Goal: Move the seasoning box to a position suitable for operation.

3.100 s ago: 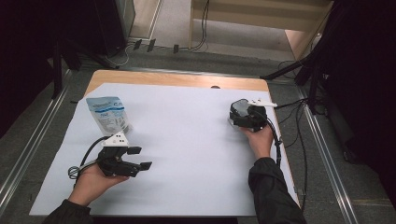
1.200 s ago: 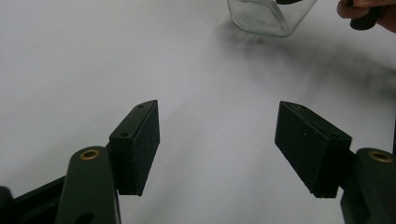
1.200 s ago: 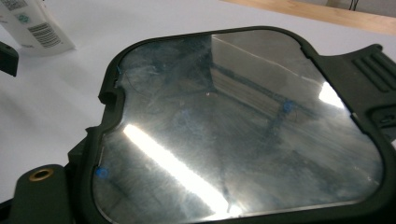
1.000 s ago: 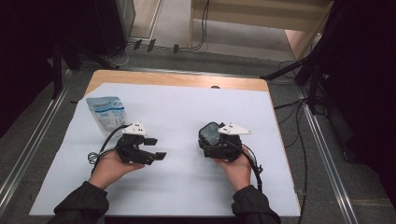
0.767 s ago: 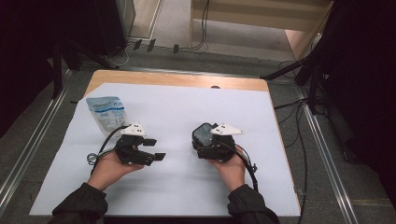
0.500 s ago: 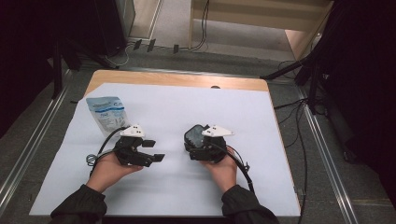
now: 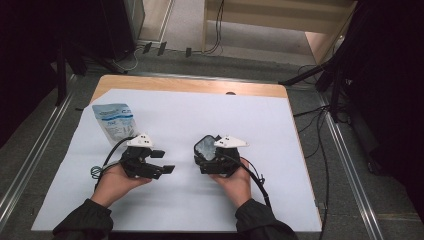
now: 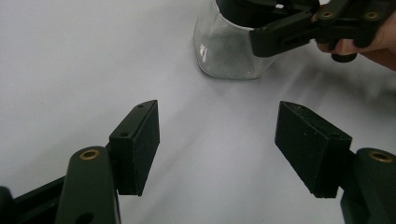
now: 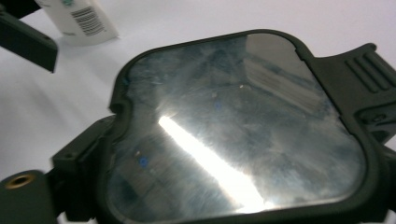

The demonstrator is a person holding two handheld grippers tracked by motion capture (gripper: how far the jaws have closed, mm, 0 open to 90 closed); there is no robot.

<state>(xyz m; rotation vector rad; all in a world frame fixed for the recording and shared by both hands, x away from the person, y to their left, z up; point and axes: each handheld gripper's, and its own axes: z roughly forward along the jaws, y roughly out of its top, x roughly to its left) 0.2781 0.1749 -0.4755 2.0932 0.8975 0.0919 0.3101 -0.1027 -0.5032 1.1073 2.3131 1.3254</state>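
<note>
We see a wooden table (image 7: 190, 85) under a white sheet (image 7: 260, 125). On the sheet's left part lies a blue-and-white pouch (image 7: 116, 120). Near the middle, our right gripper (image 7: 212, 157) is clamped on a clear container with a dark-rimmed lid (image 7: 205, 148), which rests on the sheet. Just to its left, our left gripper (image 7: 162, 161) points at it, jaws apart and holding nothing.

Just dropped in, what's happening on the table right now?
A person works two sets of tongs over a white sheet. The right tongs grip a clear glass container with a black-rimmed lid, its base on the sheet mid-table. The left tongs stand open and empty, aimed at it. A blue-and-white pouch lies at far left.
</note>
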